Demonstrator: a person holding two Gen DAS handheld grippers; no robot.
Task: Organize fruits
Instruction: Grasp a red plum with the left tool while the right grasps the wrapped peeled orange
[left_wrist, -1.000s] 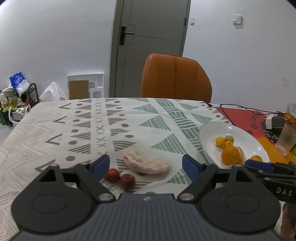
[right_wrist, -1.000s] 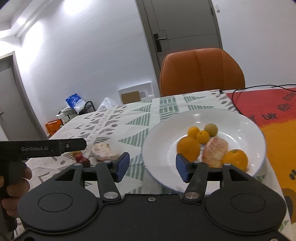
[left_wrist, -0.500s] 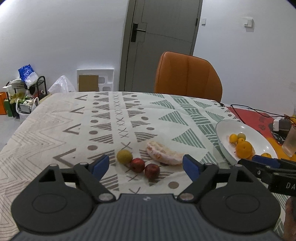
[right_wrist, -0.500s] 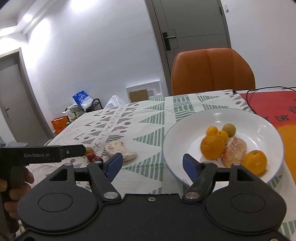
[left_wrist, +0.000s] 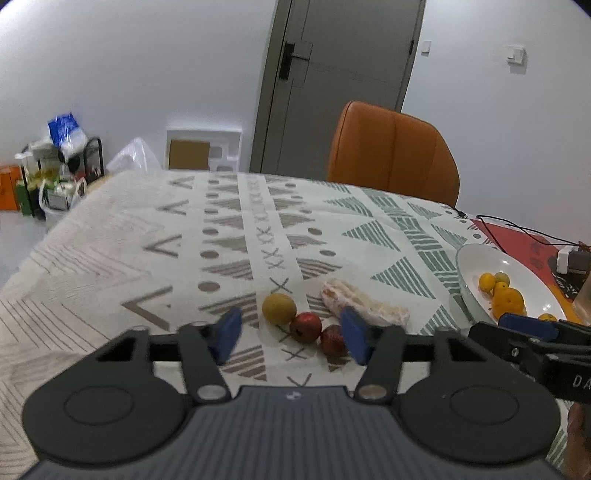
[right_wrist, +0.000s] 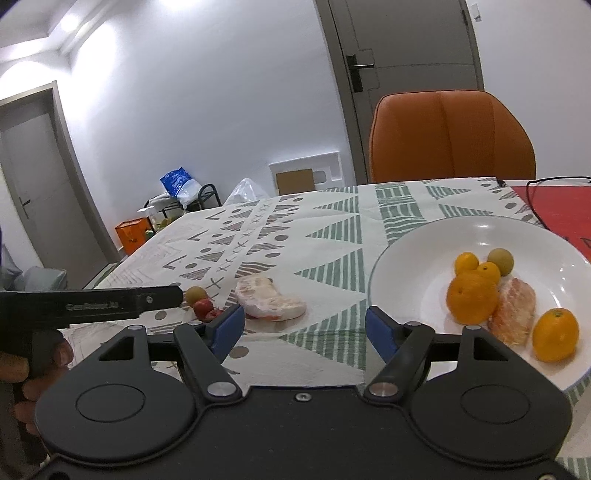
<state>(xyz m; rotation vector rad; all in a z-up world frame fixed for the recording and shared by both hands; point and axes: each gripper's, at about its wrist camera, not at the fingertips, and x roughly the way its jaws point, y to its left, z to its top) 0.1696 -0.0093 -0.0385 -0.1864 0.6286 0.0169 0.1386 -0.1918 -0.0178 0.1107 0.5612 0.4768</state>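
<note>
On the patterned tablecloth lie a yellow-green round fruit (left_wrist: 279, 308), two small red fruits (left_wrist: 305, 327) (left_wrist: 332, 340) and a peeled citrus piece (left_wrist: 364, 308). My left gripper (left_wrist: 290, 334) is open and empty, just in front of these fruits. The white plate (right_wrist: 532, 236) holds several oranges (right_wrist: 472, 297), a green fruit (right_wrist: 500, 260) and a peeled citrus piece (right_wrist: 515, 310). My right gripper (right_wrist: 306, 328) is open and empty, between the loose peeled piece (right_wrist: 269, 299) and the plate. The left gripper's body (right_wrist: 92, 302) shows at the left of the right wrist view.
An orange chair (left_wrist: 393, 155) stands at the table's far edge. A red mat (left_wrist: 517, 240) with a black cable and a charger (left_wrist: 570, 258) lies right of the plate. A shelf with bags (left_wrist: 55, 170) stands on the floor to the left.
My left gripper has pulled back and turned left, so the yellow-green fruit came into view, and its jaws have narrowed. My right gripper has drifted left, away from the plate.
</note>
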